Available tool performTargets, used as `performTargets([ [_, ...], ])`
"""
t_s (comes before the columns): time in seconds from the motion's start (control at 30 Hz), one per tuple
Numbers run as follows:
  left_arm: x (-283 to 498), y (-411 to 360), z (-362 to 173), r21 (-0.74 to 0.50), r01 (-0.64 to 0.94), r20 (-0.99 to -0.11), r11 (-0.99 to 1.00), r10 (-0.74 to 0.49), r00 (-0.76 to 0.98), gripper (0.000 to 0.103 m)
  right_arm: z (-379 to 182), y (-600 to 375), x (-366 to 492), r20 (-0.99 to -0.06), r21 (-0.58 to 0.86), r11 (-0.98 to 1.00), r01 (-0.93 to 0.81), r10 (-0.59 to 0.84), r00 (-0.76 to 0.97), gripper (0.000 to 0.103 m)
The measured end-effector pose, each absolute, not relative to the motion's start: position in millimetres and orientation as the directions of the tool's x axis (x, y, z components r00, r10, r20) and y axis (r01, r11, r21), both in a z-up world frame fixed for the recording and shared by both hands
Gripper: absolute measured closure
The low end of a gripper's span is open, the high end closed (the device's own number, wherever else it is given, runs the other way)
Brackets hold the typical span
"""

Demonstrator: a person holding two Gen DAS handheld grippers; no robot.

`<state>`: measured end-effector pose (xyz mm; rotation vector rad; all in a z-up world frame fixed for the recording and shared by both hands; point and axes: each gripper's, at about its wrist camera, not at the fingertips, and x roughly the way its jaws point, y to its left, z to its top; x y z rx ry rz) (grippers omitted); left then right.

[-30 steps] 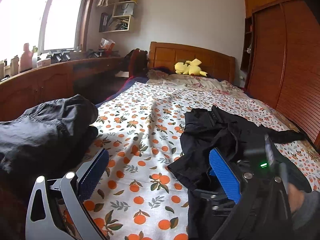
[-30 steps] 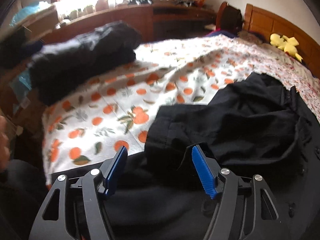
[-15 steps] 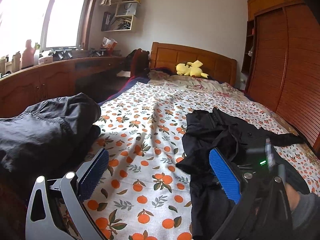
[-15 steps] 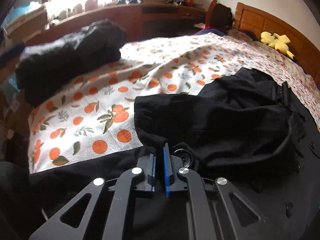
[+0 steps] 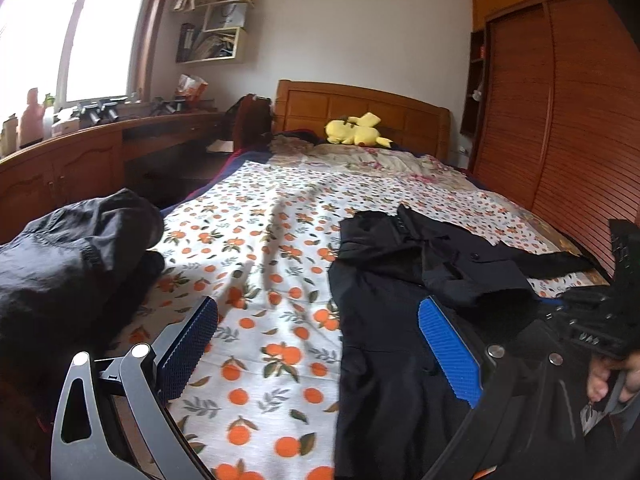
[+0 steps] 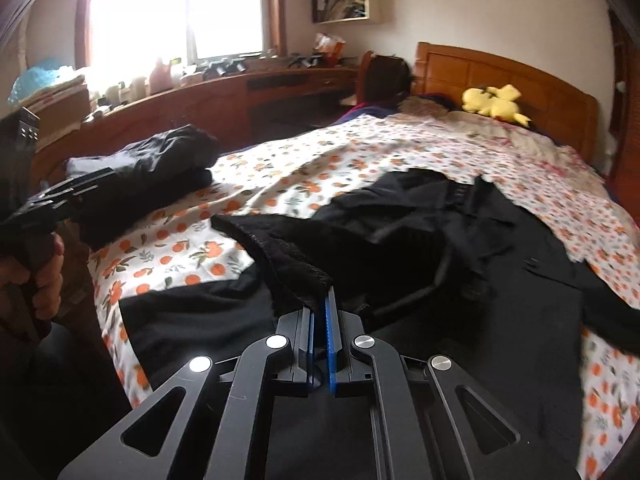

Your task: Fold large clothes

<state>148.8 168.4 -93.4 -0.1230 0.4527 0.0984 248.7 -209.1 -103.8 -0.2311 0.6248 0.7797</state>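
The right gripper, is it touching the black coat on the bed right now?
Touching. In the right wrist view the right gripper has its jaws shut on an edge of the black coat, the cloth rising out from between the blue pads.

Daylight is pouring through the tall wood-framed window (image 6: pixel 176 8), blowing the panes out to pure white glare — the white plastered wall (image 5: pixel 360 32) is staying evenly lit. Straight lines are bowing at the fisheye edges, corners are going dark, and the crumpled black cloth garment (image 6: pixel 440 232) is smearing with motion blur.
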Motion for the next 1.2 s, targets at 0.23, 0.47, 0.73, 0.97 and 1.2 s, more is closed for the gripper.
performTargets([
  [0.23, 163, 140, -96, -0.086, -0.068, -0.448, 0.994, 0.023, 0.894, 0.002, -106, -270, 237, -0.618, -0.029, 0.754, -0.656, 0.502, 0.605, 0.099],
  [0.47, 177, 111, -97, -0.076, -0.012, -0.455, 0.997, -0.024, 0.890, 0.002, -131, -316, 244, -0.663, -0.138, 0.814, -0.565, 0.347, 0.663, 0.099],
  [0.73, 198, 65, -104, -0.049, 0.066, -0.471, 0.997, -0.081, 0.878, 0.002, -151, -351, 243, -0.686, -0.063, 0.858, -0.509, 0.334, 0.647, 0.098],
  [0.97, 210, 26, -116, -0.012, 0.131, -0.489, 0.991, -0.120, 0.864, 0.002, -145, -372, 229, -0.684, -0.027, 0.877, -0.481, 0.334, 0.648, 0.094],
  [1.2, 215, 5, -124, 0.008, 0.171, -0.502, 0.985, -0.144, 0.853, 0.002, -123, -378, 231, -0.633, -0.021, 0.896, -0.444, 0.332, 0.699, 0.056],
])
